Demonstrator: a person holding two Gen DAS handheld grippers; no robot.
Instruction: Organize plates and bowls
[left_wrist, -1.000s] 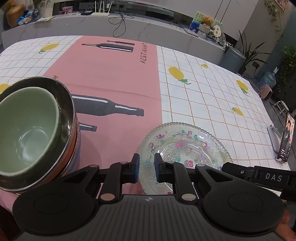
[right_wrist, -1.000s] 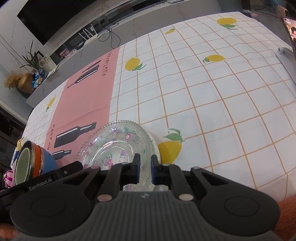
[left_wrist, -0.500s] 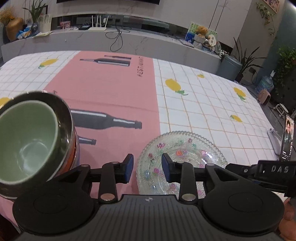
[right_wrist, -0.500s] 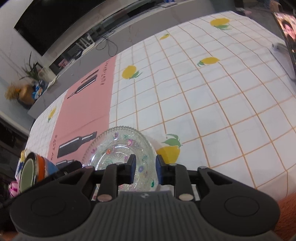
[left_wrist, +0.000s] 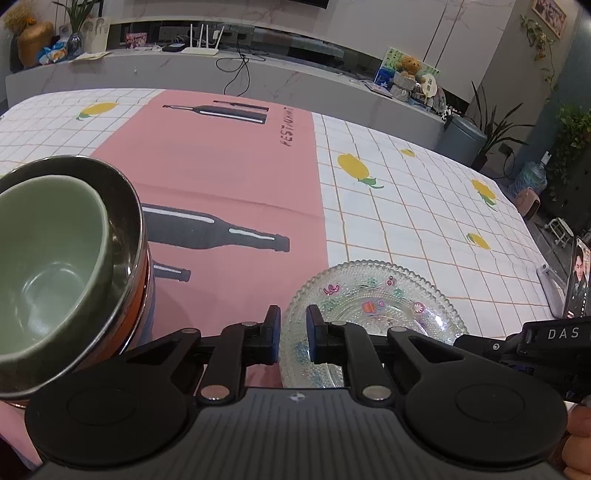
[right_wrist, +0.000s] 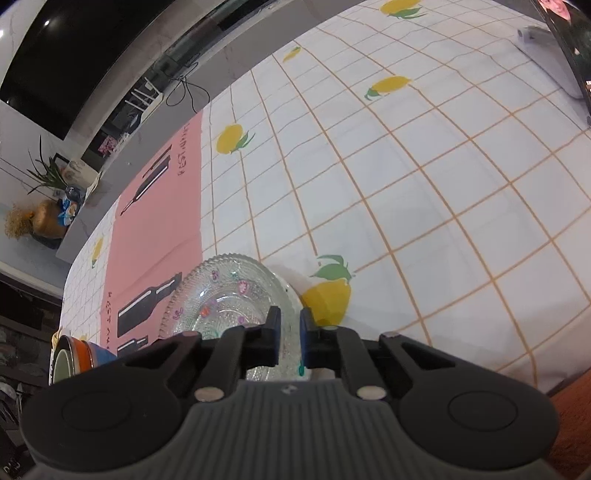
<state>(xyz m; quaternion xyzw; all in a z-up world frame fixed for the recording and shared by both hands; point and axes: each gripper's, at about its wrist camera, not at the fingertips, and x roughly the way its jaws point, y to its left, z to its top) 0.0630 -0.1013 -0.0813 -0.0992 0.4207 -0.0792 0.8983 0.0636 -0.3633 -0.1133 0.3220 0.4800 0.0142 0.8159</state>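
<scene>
A clear glass plate (left_wrist: 373, 306) with painted flowers lies on the tablecloth in front of me. My left gripper (left_wrist: 293, 332) straddles its left rim and its jaws are closing on that rim. My right gripper (right_wrist: 290, 334) is shut on the right rim of the plate (right_wrist: 229, 295), and its black body (left_wrist: 535, 338) reaches in from the right in the left wrist view. To the left stands a stack of bowls (right_wrist: 74, 358). A green bowl (left_wrist: 48, 258) sits inside a steel bowl (left_wrist: 125, 229), with orange and blue bowls (left_wrist: 146, 295) beneath.
A phone (left_wrist: 578, 280) leans on a white stand (left_wrist: 550, 288) at the table's right edge. The pink and checked tablecloth (left_wrist: 221, 177) stretches back to a grey counter (left_wrist: 258, 77). A hand (left_wrist: 576, 443) shows at the lower right.
Both grippers' jaws spread apart half a second ago and have closed again around the plate's rims. The plate and the bowls stay where they were.
</scene>
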